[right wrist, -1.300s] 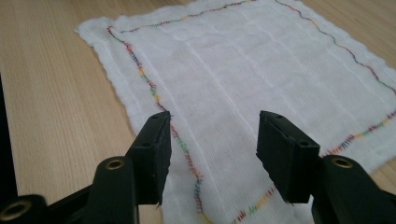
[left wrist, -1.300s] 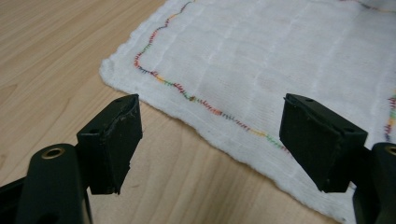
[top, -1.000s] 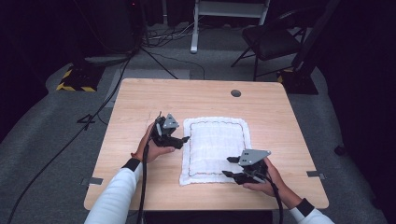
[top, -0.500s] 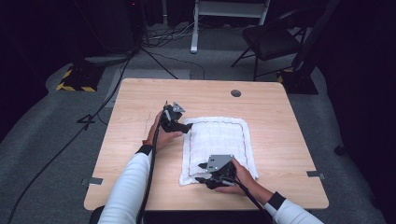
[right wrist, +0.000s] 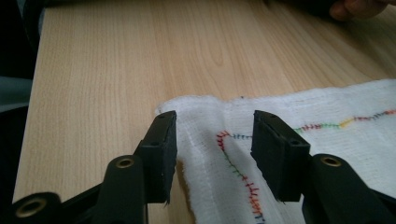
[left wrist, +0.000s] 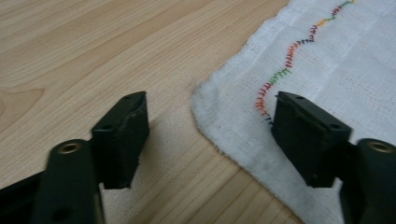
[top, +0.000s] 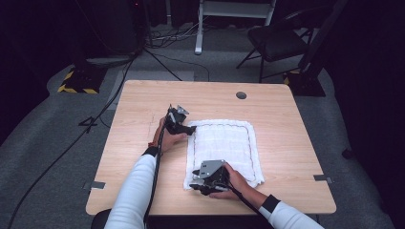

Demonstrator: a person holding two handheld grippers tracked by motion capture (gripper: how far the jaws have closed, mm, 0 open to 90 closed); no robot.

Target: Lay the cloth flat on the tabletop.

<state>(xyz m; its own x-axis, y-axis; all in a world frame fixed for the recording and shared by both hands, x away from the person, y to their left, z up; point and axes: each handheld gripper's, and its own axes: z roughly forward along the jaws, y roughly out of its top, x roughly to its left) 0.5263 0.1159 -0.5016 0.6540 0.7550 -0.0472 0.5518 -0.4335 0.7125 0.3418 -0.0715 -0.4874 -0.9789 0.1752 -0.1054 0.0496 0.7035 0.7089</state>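
White cloth [top: 223, 149]: both tongs had descended to its corners. Left gripper [left wrist: 205, 135] unclenched, jaws just narrowing astride one corner; right gripper [right wrist: 212, 154] unclenched, straddling another. Pinching imminent.

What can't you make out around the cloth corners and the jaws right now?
- High view: right gripper jaws hidden under its grey plate and hand; contact with the white cloth unclear.
- High view: left gripper jaws too small to judge.
- Left gripper view: cloth's near edge cut off behind the right-hand jaw.
- Right gripper view: the hand cut off by the top edge.
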